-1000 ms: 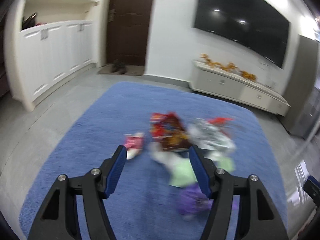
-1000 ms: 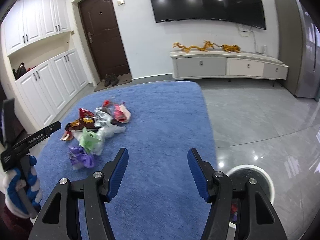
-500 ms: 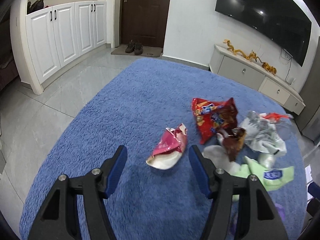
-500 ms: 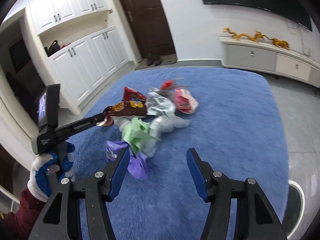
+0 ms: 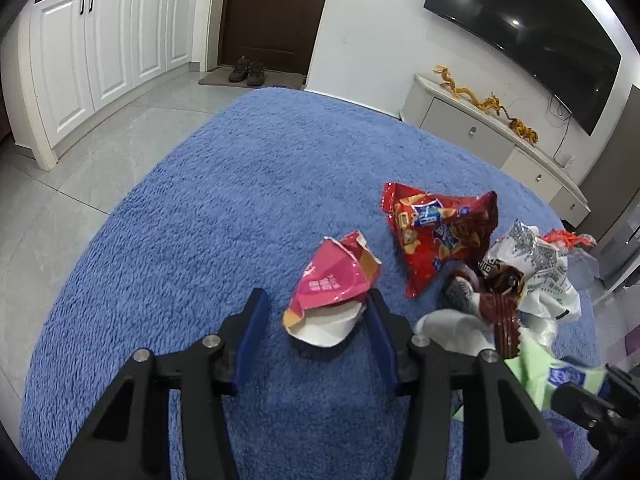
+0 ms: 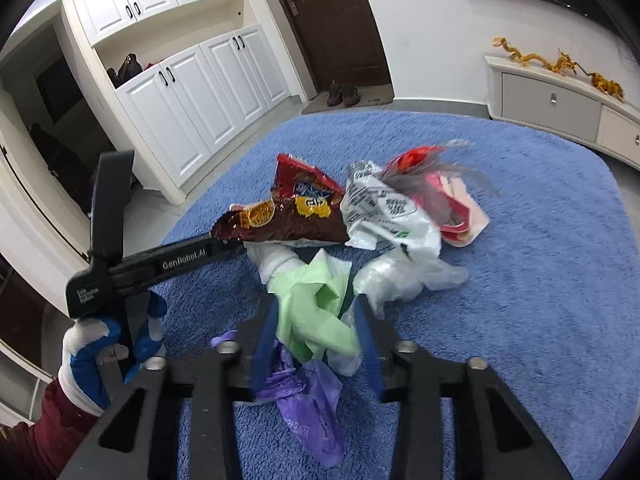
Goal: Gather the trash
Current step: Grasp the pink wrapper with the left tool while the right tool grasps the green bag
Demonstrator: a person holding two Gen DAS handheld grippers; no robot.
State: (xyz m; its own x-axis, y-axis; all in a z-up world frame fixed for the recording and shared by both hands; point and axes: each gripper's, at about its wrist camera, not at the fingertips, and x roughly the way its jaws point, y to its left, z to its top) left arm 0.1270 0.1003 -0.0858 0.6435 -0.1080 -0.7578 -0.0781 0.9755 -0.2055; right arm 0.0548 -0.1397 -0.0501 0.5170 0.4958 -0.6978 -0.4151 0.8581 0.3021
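A heap of trash lies on a blue rug (image 5: 224, 208). In the left wrist view a crushed pink paper cup (image 5: 328, 292) sits between the fingers of my left gripper (image 5: 316, 320). Its jaws are closing: the right pad touches the cup and a gap shows at the left pad. A red chip bag (image 5: 436, 232) and a white printed bag (image 5: 540, 276) lie just to the right. In the right wrist view my right gripper (image 6: 316, 340) is closing on a green wrapper (image 6: 316, 308), with both pads against it. A purple bag (image 6: 312, 404) lies under the fingers.
A gloved hand (image 6: 108, 344) holds the left tool at the left of the right wrist view. A brown snack bag (image 6: 280, 220) hides that tool's tips. White cupboards (image 5: 100, 48), shoes by a dark door (image 5: 248, 70) and a low TV cabinet (image 5: 480, 132) border the rug.
Both grippers have dropped and moved in on the heap. The left jaws have narrowed around the pink cup. The right jaws have narrowed onto the green wrapper.
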